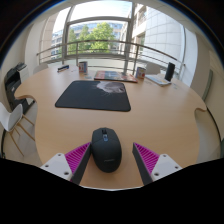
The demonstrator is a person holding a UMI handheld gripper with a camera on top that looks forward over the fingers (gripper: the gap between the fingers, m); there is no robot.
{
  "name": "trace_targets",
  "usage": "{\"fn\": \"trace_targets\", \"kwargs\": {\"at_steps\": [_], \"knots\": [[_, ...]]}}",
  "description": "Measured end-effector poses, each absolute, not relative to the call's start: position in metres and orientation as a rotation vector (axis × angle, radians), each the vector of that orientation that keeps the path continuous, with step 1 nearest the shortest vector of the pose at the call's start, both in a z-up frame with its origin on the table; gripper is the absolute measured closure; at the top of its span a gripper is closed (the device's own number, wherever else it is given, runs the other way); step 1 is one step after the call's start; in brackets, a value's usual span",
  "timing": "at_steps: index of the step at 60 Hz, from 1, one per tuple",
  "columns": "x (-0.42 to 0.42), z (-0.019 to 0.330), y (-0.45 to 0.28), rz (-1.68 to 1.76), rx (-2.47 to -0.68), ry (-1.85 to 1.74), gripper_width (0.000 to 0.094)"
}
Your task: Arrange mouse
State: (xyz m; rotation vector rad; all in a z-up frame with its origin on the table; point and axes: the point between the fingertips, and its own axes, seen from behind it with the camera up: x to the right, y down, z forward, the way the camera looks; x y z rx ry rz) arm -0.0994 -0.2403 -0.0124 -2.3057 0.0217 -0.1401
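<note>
A black computer mouse [106, 148] lies on the light wooden table [165, 115], between my two fingers with a gap at each side. My gripper [110, 160] is open; its magenta pads [78, 157] stand apart from the mouse on both sides. A black mouse mat [94, 95] lies flat on the table well beyond the mouse, a little to its left.
At the table's far edge lie a magazine or book [112, 75], a small cup [83, 68], a dark speaker-like object [169, 71] and a flat device [156, 80]. A chair [14, 100] stands at the left. Windows and a railing lie behind.
</note>
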Motion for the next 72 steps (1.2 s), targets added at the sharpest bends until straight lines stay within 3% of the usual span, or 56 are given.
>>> {"fn": "trace_targets", "kwargs": {"at_steps": [5, 11, 24, 32, 39, 49, 57, 62, 72], "knots": [[-0.098, -0.015, -0.224, -0.089, -2.308, 0.041, 0.0162], [-0.102, -0.016, -0.216, -0.041, -2.307, 0.046, 0.0399], [-0.101, -0.016, -0.215, -0.061, -2.328, 0.092, 0.0535], [-0.099, -0.004, -0.22, -0.072, -2.346, 0.125, 0.0547], [-0.081, 0.055, -0.198, -0.099, -2.263, 0.169, 0.0547], [-0.072, 0.177, -0.113, -0.117, -2.062, 0.193, 0.0547], [-0.102, 0.227, -0.034, -0.1, -1.94, 0.115, 0.0549], [-0.127, 0.196, 0.017, -0.064, -1.974, 0.075, 0.0549], [-0.159, 0.073, 0.055, -0.012, -2.183, 0.065, 0.0544]]}}
